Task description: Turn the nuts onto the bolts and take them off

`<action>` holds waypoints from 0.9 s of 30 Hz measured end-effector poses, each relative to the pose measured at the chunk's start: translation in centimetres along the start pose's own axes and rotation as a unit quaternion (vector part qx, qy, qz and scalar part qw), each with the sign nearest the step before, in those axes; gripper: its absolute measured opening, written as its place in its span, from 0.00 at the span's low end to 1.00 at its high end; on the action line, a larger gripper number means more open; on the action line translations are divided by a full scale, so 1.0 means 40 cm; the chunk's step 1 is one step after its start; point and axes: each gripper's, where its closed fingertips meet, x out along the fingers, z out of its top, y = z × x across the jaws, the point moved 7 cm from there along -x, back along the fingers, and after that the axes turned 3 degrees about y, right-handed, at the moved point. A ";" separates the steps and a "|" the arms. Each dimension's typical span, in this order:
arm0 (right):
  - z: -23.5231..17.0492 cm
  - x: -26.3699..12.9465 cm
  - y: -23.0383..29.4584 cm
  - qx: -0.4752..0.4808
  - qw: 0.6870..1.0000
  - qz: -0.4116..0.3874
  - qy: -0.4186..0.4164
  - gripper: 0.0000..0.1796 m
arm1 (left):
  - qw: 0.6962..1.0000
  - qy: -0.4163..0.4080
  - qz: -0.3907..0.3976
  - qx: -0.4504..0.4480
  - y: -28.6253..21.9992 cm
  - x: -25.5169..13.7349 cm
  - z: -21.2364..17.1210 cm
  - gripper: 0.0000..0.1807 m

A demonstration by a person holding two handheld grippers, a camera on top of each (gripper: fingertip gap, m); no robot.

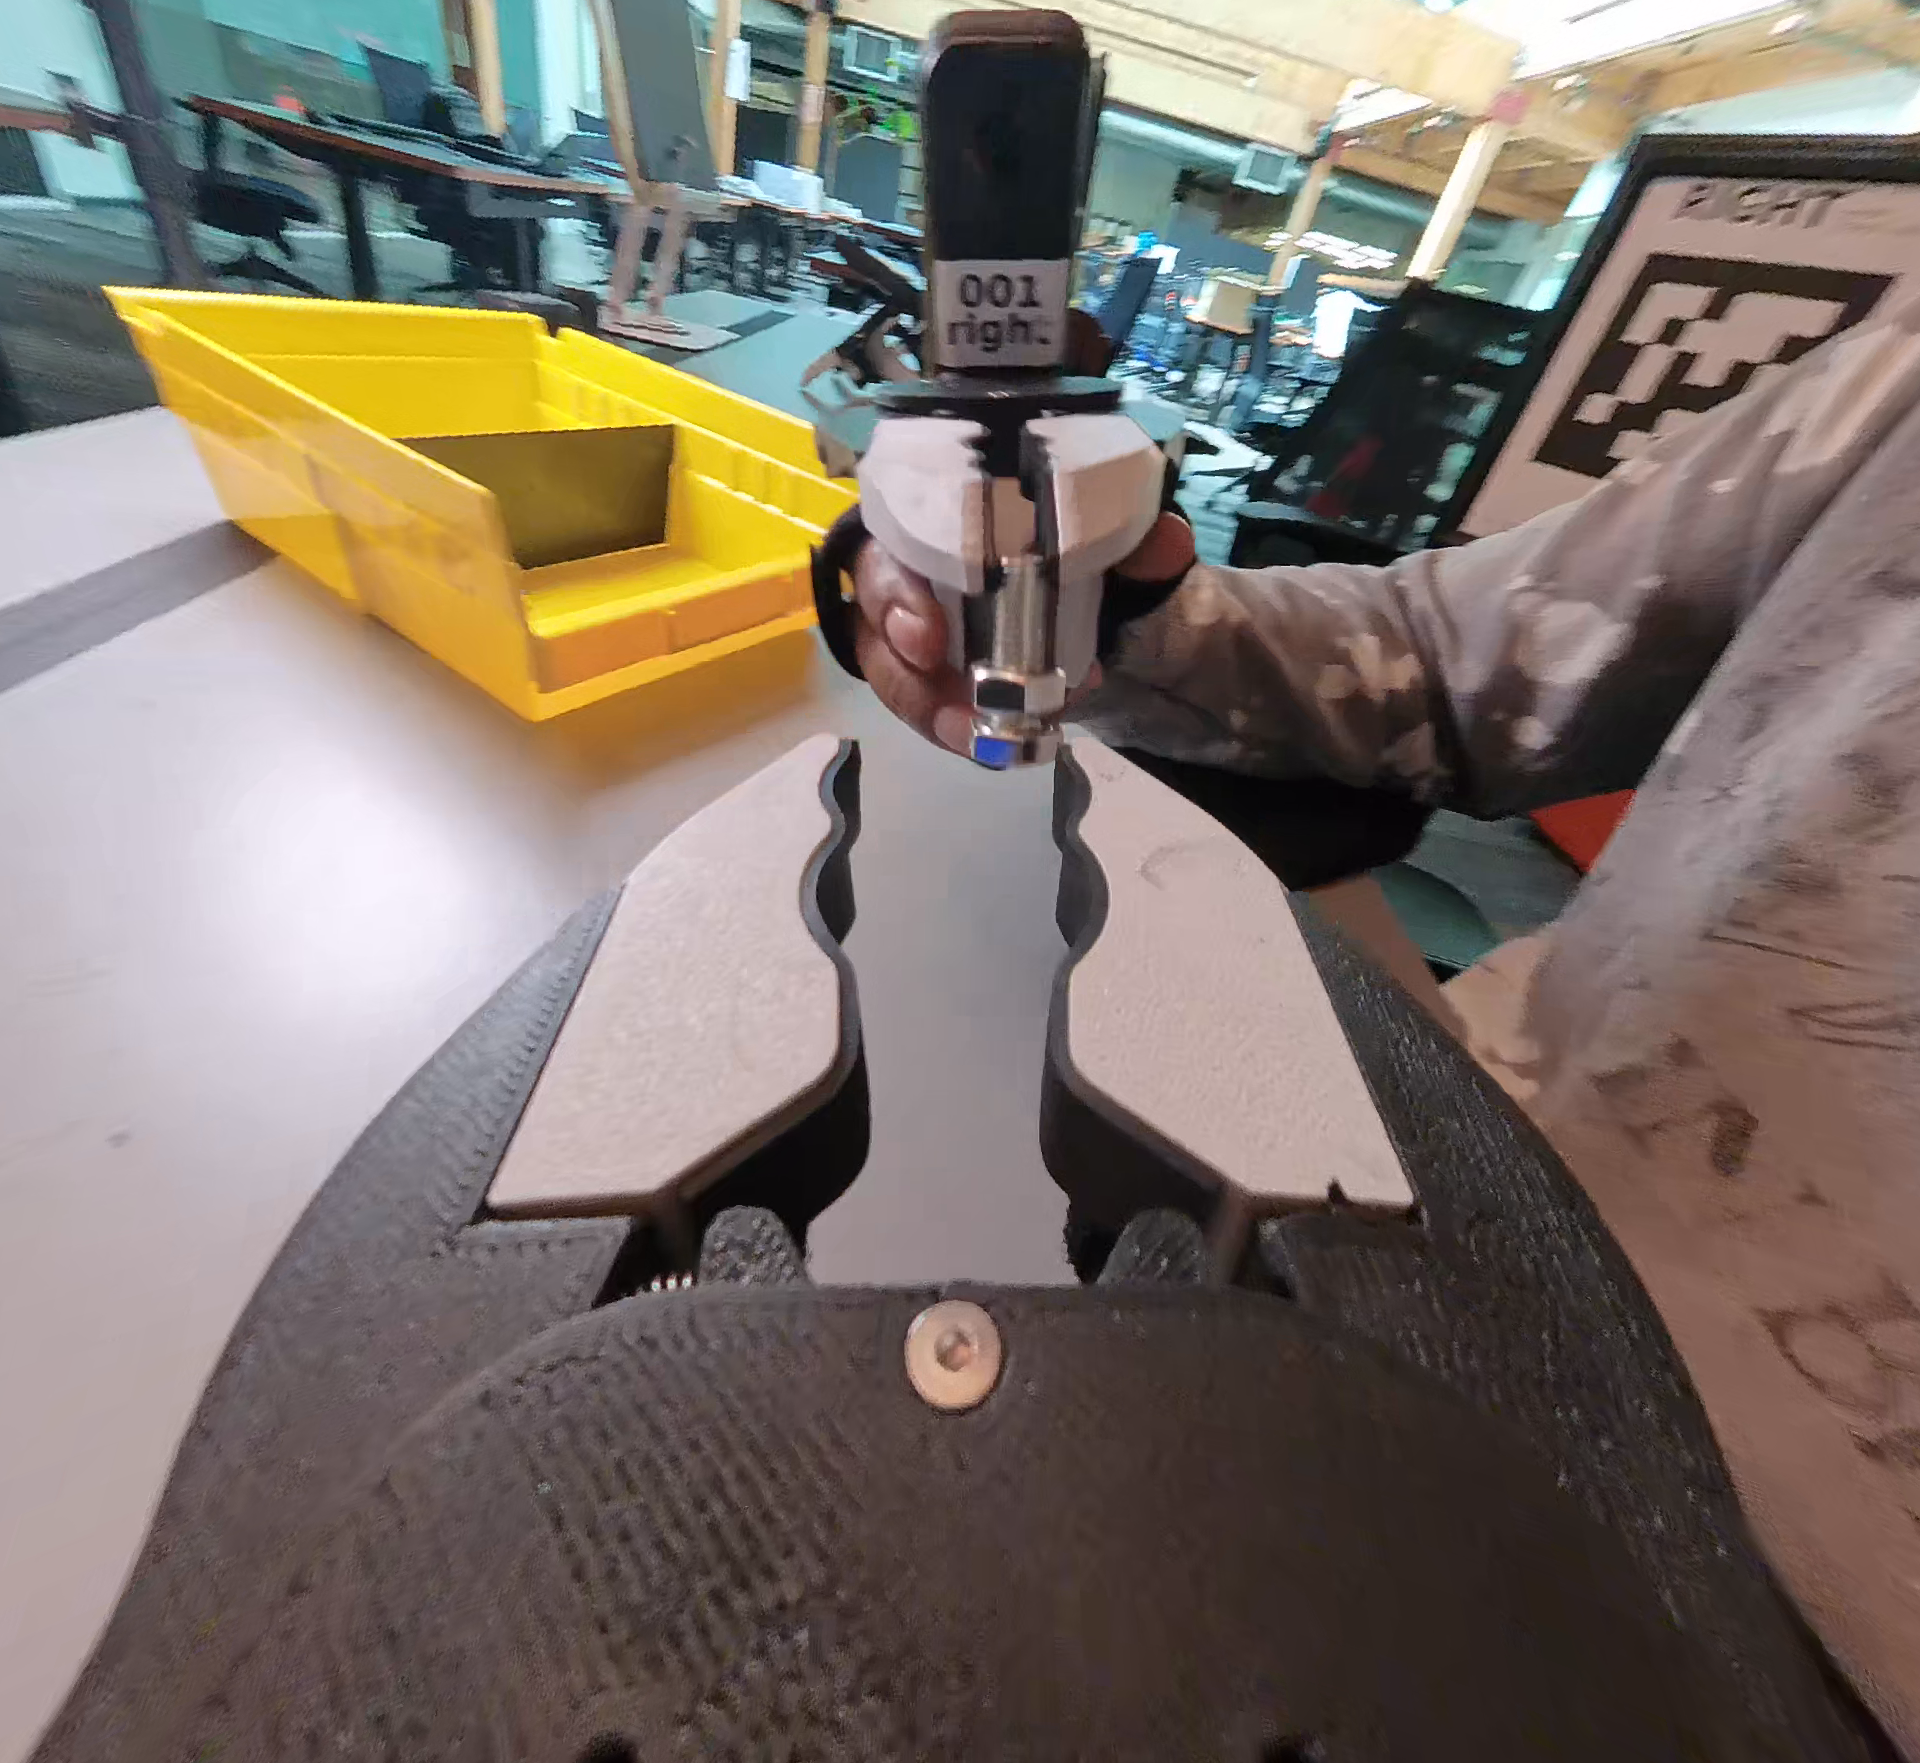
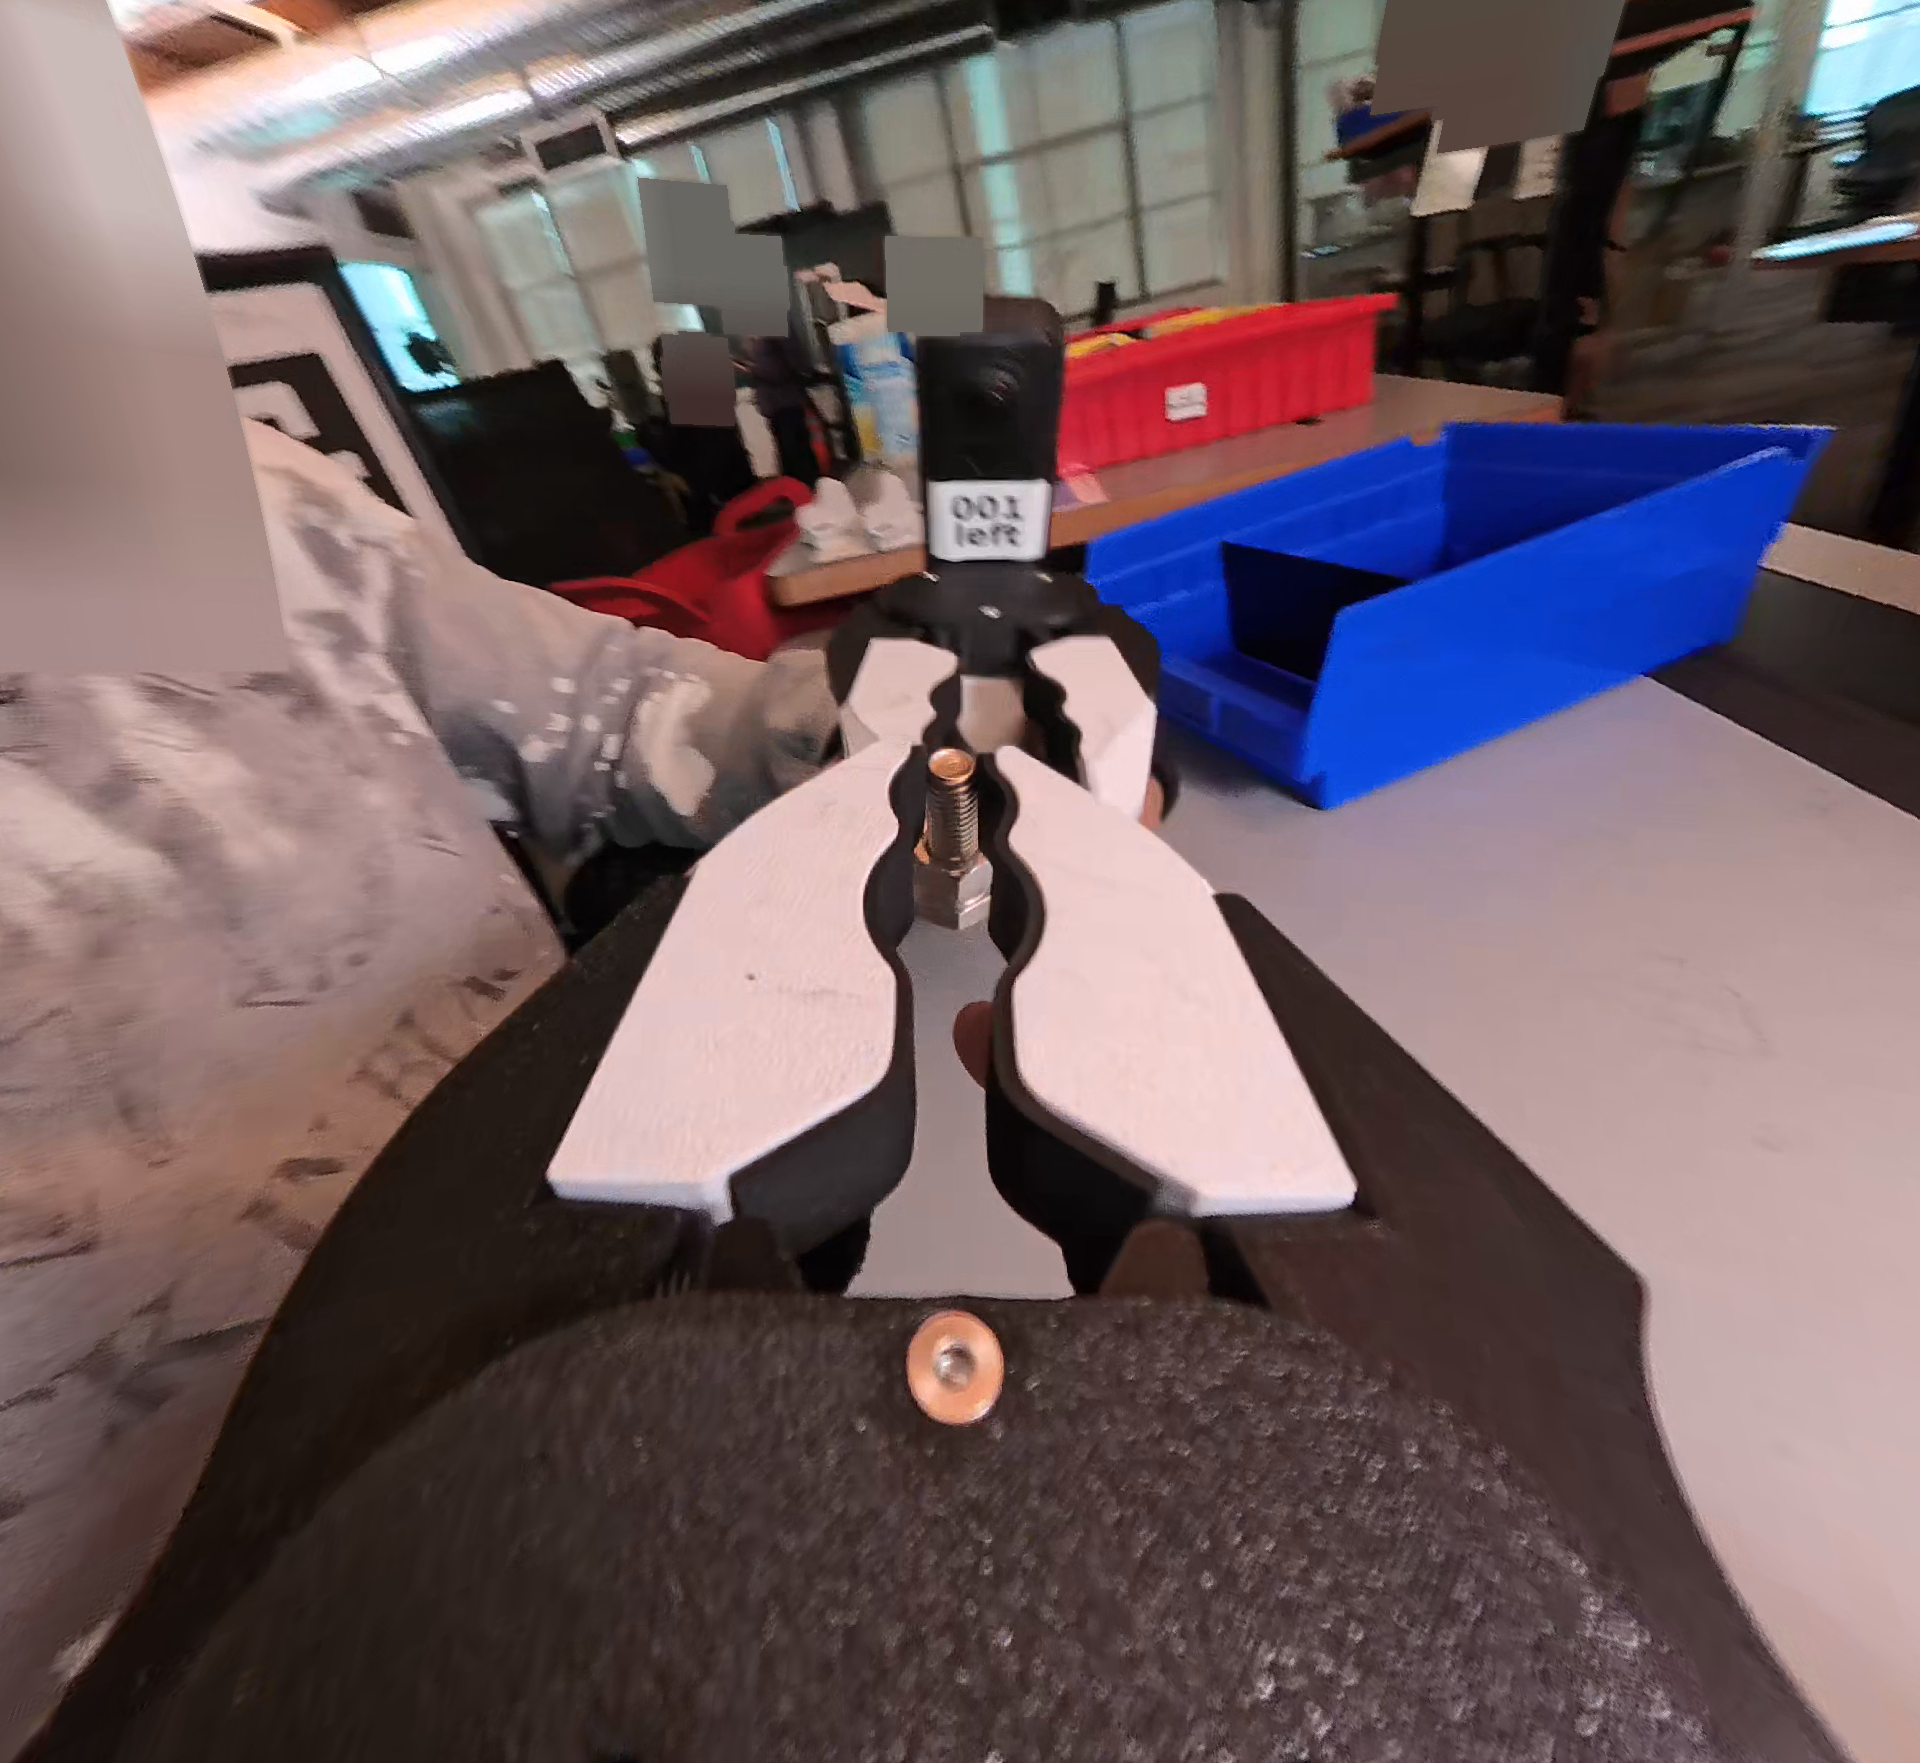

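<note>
My right gripper (image 2: 951, 768) is shut on a steel bolt (image 2: 948, 814), which stands roughly upright between its fingertips. The threaded end points up. A hex part (image 2: 951, 887) sits at the bolt's lower end; I cannot tell whether it is a nut or the head. In the left wrist view the right gripper (image 1: 1013, 570) faces me, and the bolt (image 1: 1018, 622) hangs from it with the hex part (image 1: 1010, 703) lowest. My left gripper (image 1: 956, 763) is open and empty, its tips just below and on either side of that end. It shows beyond the bolt in the right wrist view (image 2: 1003, 737).
A yellow bin (image 1: 468, 508) stands on the grey table (image 1: 260, 882) at the left. A blue bin (image 2: 1455, 633) stands at the right, with a red bin (image 2: 1226, 373) on a table behind. A person's pale sleeve (image 1: 1455, 653) reaches in from the right. A marker board (image 1: 1714, 363) stands behind it. Less than 4 cm separates the two grippers' tips.
</note>
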 end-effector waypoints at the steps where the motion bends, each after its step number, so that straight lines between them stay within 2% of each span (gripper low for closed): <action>1: 0.003 -0.003 0.004 0.004 1.000 0.014 -0.006 0.05 | 1.000 -0.001 -0.021 -0.009 -0.006 0.006 -0.005 0.20; 3: 0.004 -0.004 0.007 0.008 1.000 0.029 -0.009 0.05 | 0.998 -0.003 -0.058 -0.017 -0.023 0.018 -0.012 0.19; 11: 0.001 0.011 0.034 -0.004 0.997 0.072 0.008 0.05 | 0.995 -0.010 -0.092 -0.023 -0.052 0.046 -0.023 0.13; 18: 0.000 0.013 0.067 0.004 0.989 0.143 0.022 0.05 | 0.985 -0.011 -0.169 -0.029 -0.093 0.055 -0.027 0.11; 23: -0.002 0.017 0.081 0.005 0.985 0.169 0.027 0.05 | 0.980 -0.014 -0.194 -0.042 -0.111 0.068 -0.031 0.11; 27: 0.006 0.012 0.082 0.005 0.986 0.168 0.016 0.05 | 0.984 -0.023 -0.177 -0.029 -0.112 0.070 -0.021 0.11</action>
